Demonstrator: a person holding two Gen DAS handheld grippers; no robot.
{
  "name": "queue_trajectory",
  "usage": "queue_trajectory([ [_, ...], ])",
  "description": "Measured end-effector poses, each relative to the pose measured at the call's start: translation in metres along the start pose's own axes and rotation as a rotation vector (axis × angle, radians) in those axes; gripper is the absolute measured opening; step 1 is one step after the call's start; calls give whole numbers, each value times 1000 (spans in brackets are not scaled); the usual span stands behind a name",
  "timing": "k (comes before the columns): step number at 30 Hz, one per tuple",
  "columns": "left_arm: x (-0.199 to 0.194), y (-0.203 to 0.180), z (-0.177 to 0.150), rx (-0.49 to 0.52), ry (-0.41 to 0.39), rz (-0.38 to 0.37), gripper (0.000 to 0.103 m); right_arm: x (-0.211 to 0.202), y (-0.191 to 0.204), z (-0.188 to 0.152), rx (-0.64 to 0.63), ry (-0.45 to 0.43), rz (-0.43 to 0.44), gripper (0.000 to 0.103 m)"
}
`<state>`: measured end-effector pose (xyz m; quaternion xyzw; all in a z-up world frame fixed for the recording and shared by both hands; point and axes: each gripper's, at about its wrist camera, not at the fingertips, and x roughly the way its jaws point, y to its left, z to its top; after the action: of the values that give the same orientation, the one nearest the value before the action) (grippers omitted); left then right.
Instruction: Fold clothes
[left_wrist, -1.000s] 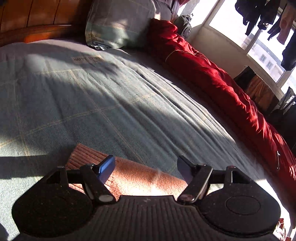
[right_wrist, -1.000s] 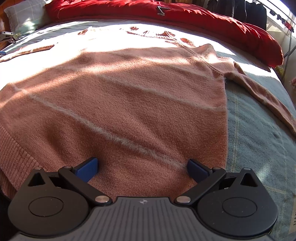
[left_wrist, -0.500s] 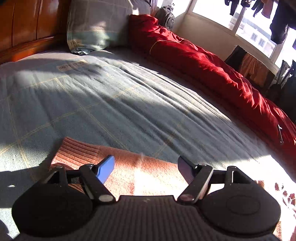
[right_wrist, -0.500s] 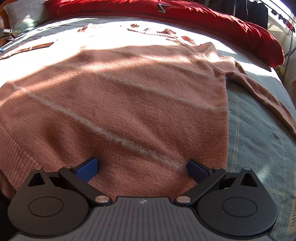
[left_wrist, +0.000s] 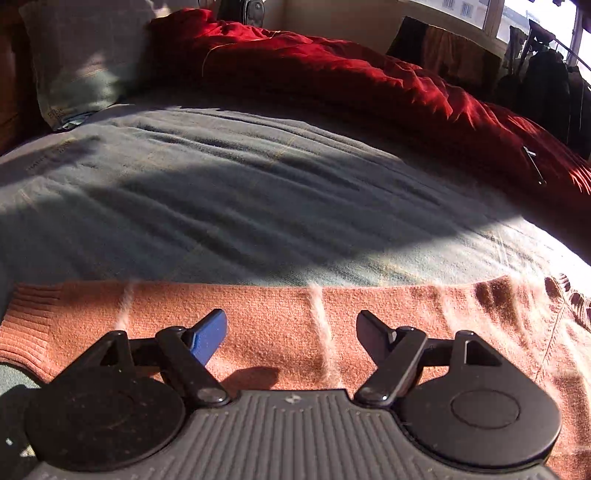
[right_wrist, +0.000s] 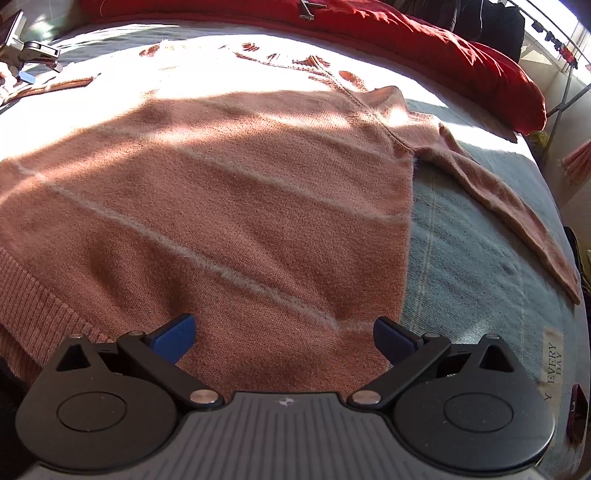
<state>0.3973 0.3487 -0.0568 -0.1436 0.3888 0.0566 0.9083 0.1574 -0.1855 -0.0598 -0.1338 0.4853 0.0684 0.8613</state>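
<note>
Our fingers (left_wrist: 212, 334) on both grippers stand wide and hold nothing; a shallow pinch on the sweater (right_wrist: 229, 192) may bunch it.

Bed spread with a blue-grey woven blanket (left_wrist: 236, 192) crossed by thin pale grid lines; half in shadow, half in hard sun. Crumpled red quilt (left_wrist: 369, 85) heaped along its far edge, a small metal clip (left_wrist: 533, 164) lying on it. Pale checked pillow (left_wrist: 85, 59) at the head, against brown wooden headboard. Cream label printed "EVERY DAY" (right_wrist: 553, 363) sewn on the blanket. Dark clothes (left_wrist: 546, 85) hang by the sunlit window.
</note>
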Motion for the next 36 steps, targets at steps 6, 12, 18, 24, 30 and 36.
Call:
queue_trajectory([
  [6,44,-110,10,47,122,-489,81,-11,3,5,33,-56,-5,103],
  [12,117,-171,14,66,187,-406,80,-22,9,1,52,-82,-16,103],
  [18,128,-176,38,42,140,-309,80,-30,-2,-14,108,-46,-70,103],
  [24,94,-198,24,109,137,-490,82,-27,-8,-14,120,-26,-89,103],
  [30,131,-222,6,151,178,-405,82,-31,-5,-12,104,-63,-66,103],
  [36,107,-242,21,221,124,-233,79,-41,-11,-21,119,-98,-64,103],
])
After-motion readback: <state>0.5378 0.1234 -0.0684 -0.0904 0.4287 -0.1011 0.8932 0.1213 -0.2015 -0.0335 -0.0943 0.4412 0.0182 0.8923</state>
